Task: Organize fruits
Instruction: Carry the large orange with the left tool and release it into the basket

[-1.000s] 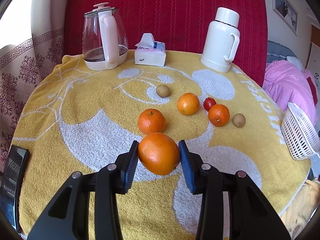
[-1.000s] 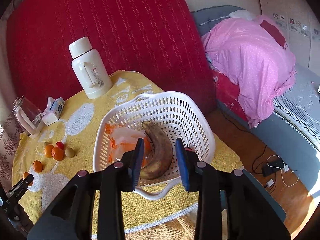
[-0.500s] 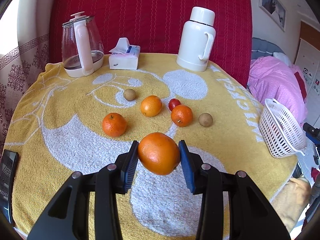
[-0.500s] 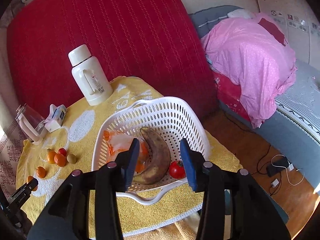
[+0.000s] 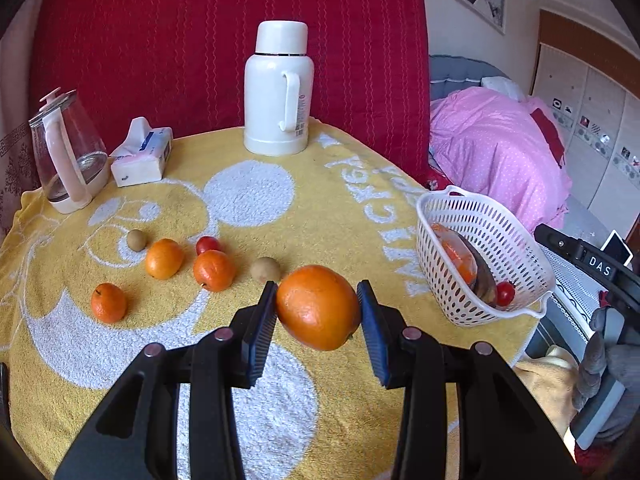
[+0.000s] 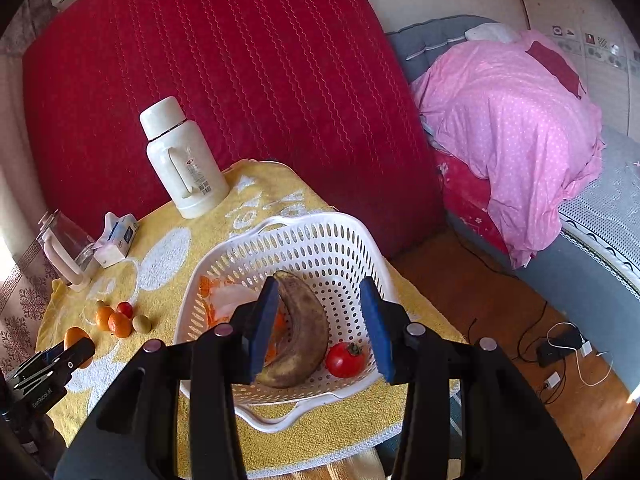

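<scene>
My left gripper (image 5: pixel 318 312) is shut on a large orange (image 5: pixel 318 307) and holds it above the yellow towel, left of the white basket (image 5: pixel 516 240). Three small oranges (image 5: pixel 214 270), a red tomato (image 5: pixel 207 244) and two kiwis (image 5: pixel 265 269) lie on the towel. My right gripper (image 6: pixel 320 320) is open and empty above the basket (image 6: pixel 320 248), which holds a brown banana (image 6: pixel 302 328), a red tomato (image 6: pixel 345 359) and an orange-printed bag (image 6: pixel 224 300). The left gripper with its orange also shows in the right wrist view (image 6: pixel 76 342).
A white thermos (image 5: pixel 280 88), a tissue pack (image 5: pixel 140 156) and a glass kettle (image 5: pixel 68 156) stand at the back of the round table. A red cloth hangs behind. A pink-covered bed (image 6: pixel 512 128) lies to the right, with cables on the floor (image 6: pixel 560 344).
My left gripper has carried the orange to the right, toward the basket. My right gripper has opened wider over the basket and the tomato in it has come into view.
</scene>
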A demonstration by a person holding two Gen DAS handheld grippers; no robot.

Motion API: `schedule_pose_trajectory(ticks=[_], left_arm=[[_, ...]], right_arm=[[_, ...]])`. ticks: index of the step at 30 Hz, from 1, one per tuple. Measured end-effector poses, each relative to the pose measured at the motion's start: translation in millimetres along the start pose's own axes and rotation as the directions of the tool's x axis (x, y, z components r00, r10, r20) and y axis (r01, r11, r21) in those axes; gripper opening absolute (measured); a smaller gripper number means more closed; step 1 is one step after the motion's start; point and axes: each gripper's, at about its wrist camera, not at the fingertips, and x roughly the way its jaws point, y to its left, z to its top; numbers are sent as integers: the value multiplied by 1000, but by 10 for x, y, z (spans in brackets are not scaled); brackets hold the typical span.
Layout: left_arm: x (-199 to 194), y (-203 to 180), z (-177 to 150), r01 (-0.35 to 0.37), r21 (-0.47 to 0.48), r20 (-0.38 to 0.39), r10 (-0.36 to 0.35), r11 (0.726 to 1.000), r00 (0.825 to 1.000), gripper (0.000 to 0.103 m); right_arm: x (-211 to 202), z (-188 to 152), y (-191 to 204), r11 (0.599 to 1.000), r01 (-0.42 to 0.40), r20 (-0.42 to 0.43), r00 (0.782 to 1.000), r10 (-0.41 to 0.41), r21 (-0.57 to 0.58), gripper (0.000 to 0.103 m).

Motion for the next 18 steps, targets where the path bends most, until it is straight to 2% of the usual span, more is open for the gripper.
schedule_pose_trajectory(ticks=[8,18], left_arm=[[176,-552,139,99,81,-7,-99,992,995,41],[443,-1064,225,214,127,-57,-208,969,976,41]], right_arm=[[67,20,-124,999,-25,0,1000,25,37,44],[107,11,-306,997,-23,5,1000,22,74,44]])
